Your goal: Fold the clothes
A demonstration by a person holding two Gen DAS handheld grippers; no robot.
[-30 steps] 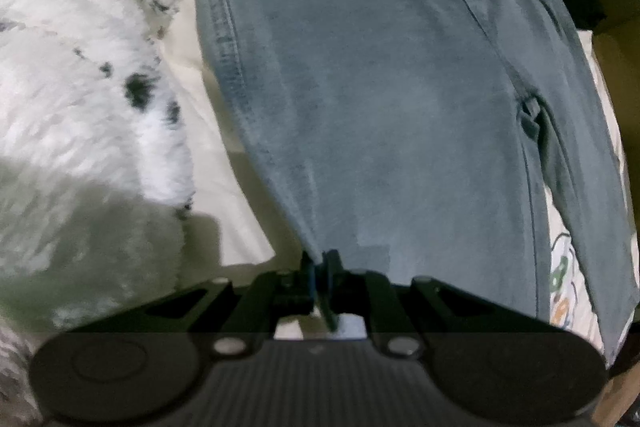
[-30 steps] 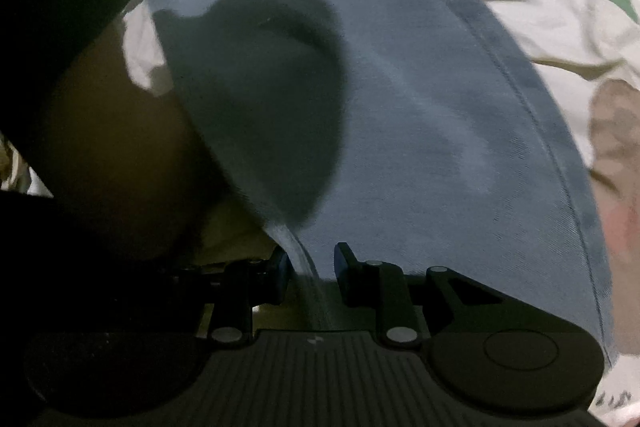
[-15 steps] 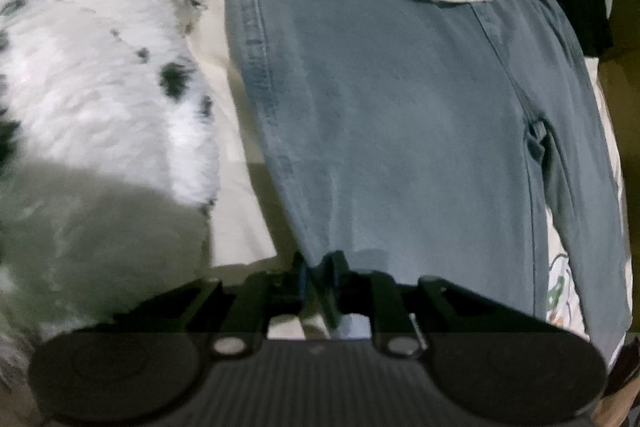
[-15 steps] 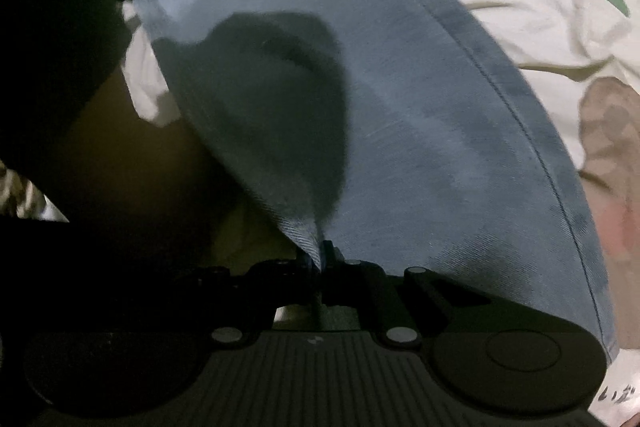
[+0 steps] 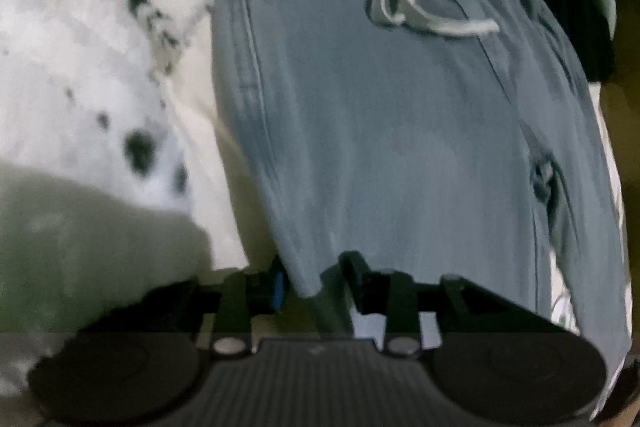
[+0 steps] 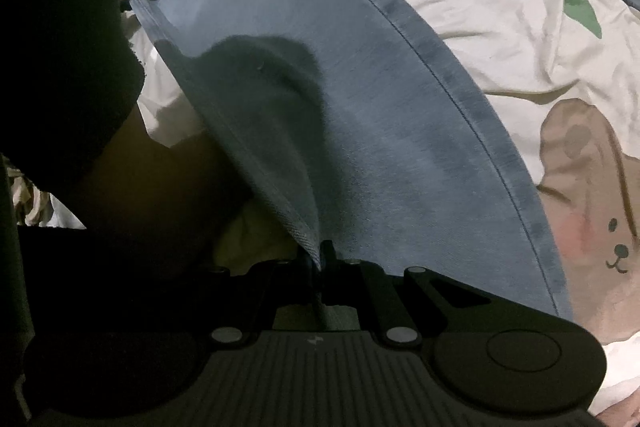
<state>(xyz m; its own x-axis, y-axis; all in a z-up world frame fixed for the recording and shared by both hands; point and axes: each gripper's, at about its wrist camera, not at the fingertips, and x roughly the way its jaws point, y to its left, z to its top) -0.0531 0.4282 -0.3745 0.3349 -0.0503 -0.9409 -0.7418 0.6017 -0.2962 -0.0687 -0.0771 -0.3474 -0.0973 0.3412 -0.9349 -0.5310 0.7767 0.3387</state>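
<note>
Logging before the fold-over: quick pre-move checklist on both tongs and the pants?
1. Left tongs gripping pants: not ok, fingers apart with the hem loose between them.
2. Right tongs gripping the hem: ok, shut on fabric.
3. Pants flat toward the waistband: ok, mostly smooth.
4. Drawstring clear of the tongs: ok.
5. Fluffy spotted throw off the pants: ok, beside them.
6. Far leg position: cannot tell.

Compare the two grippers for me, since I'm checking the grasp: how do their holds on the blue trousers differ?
The left gripper has its jaws apart, with a trouser edge lying loosely between them; the right gripper has its jaws shut on a trouser hem. The left faces the drawstring waist; the right sees a leg over the printed sheet. Both meet the same garment.
</note>
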